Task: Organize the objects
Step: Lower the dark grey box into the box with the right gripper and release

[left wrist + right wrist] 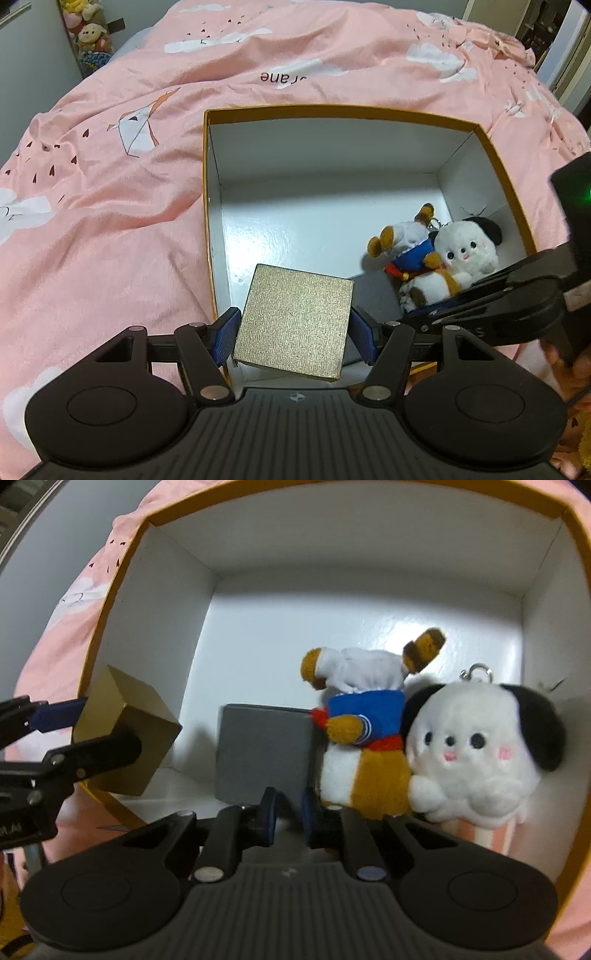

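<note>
From the left wrist, the left gripper [293, 334] has its fingers clamped on a gold cube [293, 321] over the near-left corner of the open box [332, 110] on the bed [110, 184]. From the right wrist, the right gripper [288, 816] looks nearly shut, holding nothing I can see, before a grey block [262, 753] and two plush toys [369, 738].

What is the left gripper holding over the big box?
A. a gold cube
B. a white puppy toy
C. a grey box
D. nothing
A: the left gripper has its blue pads pressed on both sides of the gold cube, held above the near corner of the open box.
</note>
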Demonstrator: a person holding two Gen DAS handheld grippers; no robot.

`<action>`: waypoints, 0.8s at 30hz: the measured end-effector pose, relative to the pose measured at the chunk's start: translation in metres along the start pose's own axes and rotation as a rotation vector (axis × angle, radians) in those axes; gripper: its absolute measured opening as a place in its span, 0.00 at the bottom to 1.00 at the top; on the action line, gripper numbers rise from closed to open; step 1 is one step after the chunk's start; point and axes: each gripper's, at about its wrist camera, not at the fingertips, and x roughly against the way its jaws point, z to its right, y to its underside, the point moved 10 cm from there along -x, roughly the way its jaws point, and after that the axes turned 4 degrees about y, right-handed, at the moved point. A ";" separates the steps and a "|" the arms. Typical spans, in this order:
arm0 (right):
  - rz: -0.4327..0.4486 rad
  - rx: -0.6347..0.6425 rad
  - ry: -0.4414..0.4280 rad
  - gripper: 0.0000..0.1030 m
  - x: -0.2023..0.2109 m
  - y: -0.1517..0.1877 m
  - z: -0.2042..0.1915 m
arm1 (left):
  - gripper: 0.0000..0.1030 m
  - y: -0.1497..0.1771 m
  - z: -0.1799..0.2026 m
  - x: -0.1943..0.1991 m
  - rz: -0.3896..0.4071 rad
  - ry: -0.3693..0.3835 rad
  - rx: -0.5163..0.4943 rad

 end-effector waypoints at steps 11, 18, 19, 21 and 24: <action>0.172 -0.031 -0.094 0.22 0.036 -0.025 -0.006 | 0.71 0.003 0.007 -0.012 -0.065 -0.065 -0.067; 0.167 -0.190 -0.317 0.38 0.032 -0.049 -0.019 | 0.71 0.007 0.010 -0.011 0.001 -0.033 -0.030; 0.167 -0.203 -0.334 0.40 0.031 -0.052 -0.021 | 0.71 0.007 0.010 -0.012 0.005 -0.028 -0.024; 0.156 -0.216 -0.345 0.40 0.026 -0.059 -0.027 | 0.70 0.008 0.010 -0.013 0.017 -0.026 -0.021; 0.105 -0.236 -0.364 0.41 0.009 -0.065 -0.036 | 0.70 0.009 0.010 -0.013 0.036 -0.026 -0.024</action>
